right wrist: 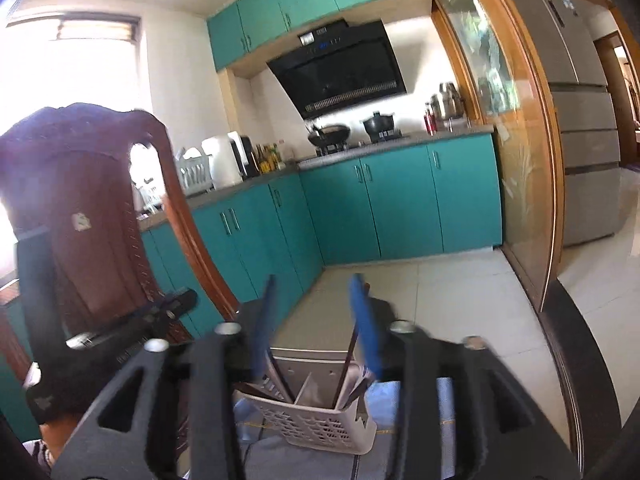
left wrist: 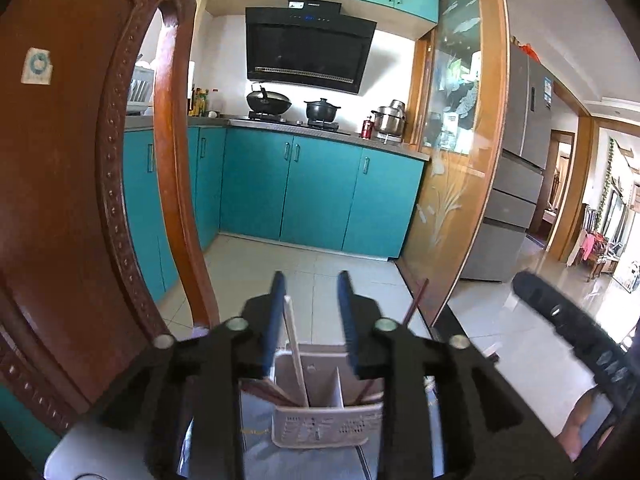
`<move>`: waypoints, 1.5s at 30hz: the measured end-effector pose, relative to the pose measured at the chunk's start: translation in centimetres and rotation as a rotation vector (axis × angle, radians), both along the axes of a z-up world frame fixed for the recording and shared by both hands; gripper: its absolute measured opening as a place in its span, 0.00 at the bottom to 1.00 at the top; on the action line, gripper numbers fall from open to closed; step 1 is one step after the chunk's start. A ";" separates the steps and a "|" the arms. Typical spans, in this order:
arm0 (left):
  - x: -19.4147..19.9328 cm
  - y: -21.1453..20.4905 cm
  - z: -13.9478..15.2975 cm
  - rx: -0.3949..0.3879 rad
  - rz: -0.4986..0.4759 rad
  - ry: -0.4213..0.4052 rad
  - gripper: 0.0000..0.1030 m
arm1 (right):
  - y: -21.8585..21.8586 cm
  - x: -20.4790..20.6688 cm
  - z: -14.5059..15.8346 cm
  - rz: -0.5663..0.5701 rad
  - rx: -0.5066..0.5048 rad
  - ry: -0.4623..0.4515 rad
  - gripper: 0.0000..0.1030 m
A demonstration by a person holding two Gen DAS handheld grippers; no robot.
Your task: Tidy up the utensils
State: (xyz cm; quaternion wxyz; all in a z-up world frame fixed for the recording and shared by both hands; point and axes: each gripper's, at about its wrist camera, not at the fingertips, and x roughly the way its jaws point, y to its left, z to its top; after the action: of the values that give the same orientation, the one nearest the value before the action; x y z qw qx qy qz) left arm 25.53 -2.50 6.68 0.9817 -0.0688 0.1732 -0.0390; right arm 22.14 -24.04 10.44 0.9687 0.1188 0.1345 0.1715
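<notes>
A white perforated plastic holder (left wrist: 320, 424), split by a divider, is seen at lower centre with a pale chopstick (left wrist: 296, 356) and dark chopsticks (left wrist: 414, 304) inside. Left gripper (left wrist: 311, 286) and right gripper (right wrist: 316, 284) are spread wide, nothing gripped. The holder's base is hidden.

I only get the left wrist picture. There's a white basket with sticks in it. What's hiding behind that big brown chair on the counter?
Observer: The right wrist view looks past the chair: a white dish rack and a white appliance stand on the counter.
Operator: Is the other gripper open?
Observer: Yes, the right gripper has its blue fingers apart, nothing between them, above the utensil basket.
Operator: Is there a window?
Observer: Yes, a bright window sits high on the wall left of the chair.
</notes>
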 end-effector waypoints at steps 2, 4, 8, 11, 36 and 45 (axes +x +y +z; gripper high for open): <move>-1.3 -0.3 -0.1 0.011 -0.002 -0.003 0.41 | -0.2 -2.7 0.3 -0.008 -0.025 -0.056 0.65; -3.6 -0.9 -0.5 0.034 -0.001 -0.011 0.60 | -0.3 -5.5 -0.1 -0.023 -0.073 -0.101 0.85; -8.8 -1.5 -1.9 0.077 0.014 -0.017 0.82 | -0.3 -11.7 -3.2 -0.125 -0.201 -0.182 0.97; -12.8 -1.9 -2.8 0.093 0.004 -0.010 0.90 | -0.3 -15.0 -5.5 -0.161 -0.285 -0.136 0.97; -34.2 -1.8 -2.6 0.211 0.035 -0.105 0.96 | 0.8 -32.9 -4.6 -0.137 -0.287 -0.162 0.97; -36.0 -2.0 -2.0 0.210 0.018 -0.124 0.96 | 1.6 -34.8 -4.2 -0.154 -0.322 -0.202 0.97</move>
State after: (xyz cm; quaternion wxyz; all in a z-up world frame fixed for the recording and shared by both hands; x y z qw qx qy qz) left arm -10.44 -4.47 4.70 0.9926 0.0355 0.1147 -0.0160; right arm -12.62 -22.42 6.26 0.9940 -0.0457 0.0527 0.0843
